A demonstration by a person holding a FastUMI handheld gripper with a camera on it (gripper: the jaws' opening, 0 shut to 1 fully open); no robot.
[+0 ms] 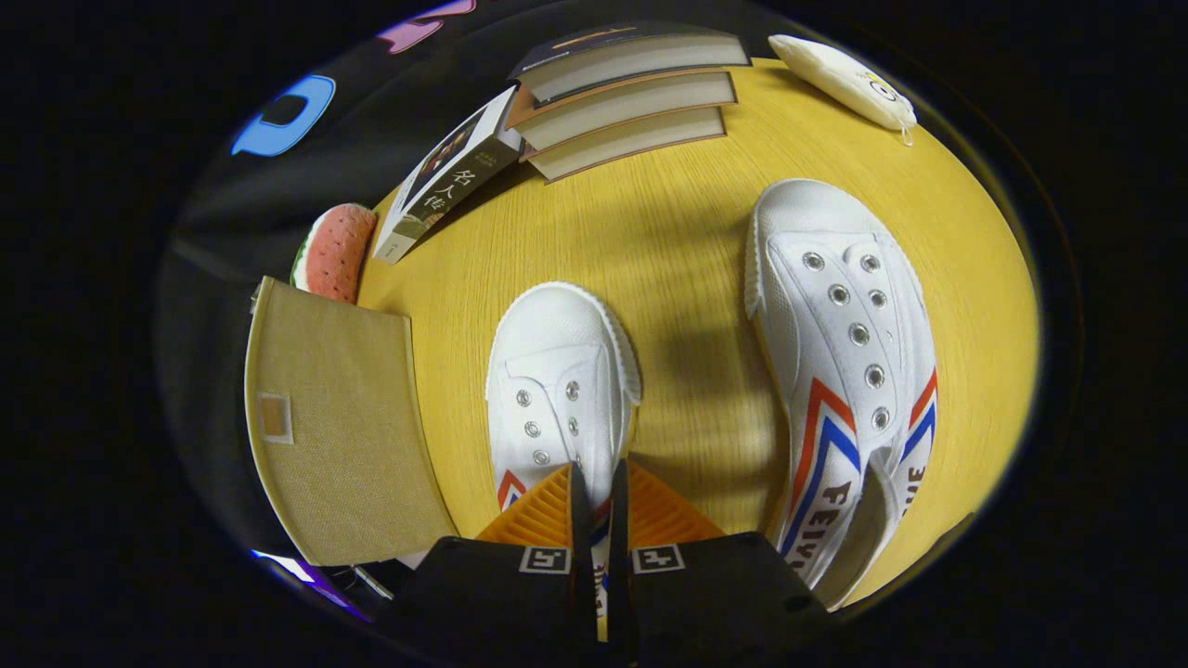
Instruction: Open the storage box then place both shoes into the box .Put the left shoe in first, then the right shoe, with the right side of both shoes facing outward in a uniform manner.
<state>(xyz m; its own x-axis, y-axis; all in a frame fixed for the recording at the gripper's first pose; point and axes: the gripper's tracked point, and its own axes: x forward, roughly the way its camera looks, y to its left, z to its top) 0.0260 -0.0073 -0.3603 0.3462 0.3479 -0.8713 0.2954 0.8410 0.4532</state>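
Between box flap (343, 417) and right shoe (845, 371), fingers (594, 482) pinching left shoe (561, 380).

Yellow wooden table (668, 232): shoes (849, 353), books (622, 102), pouch (845, 79).

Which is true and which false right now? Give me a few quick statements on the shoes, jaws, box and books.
1. Both shoes are outside the storage box. True.
2. The jaws are wide open over bare table. False: they are almost closed, with a thin part of the near shoe between them.
3. The storage box stands between the two shoes. False: it is beside the near shoe, on the side away from the other shoe.
4. A stack of three books lies beyond the shoes. True.
5. The shoes are laced. False: their eyelets are empty.
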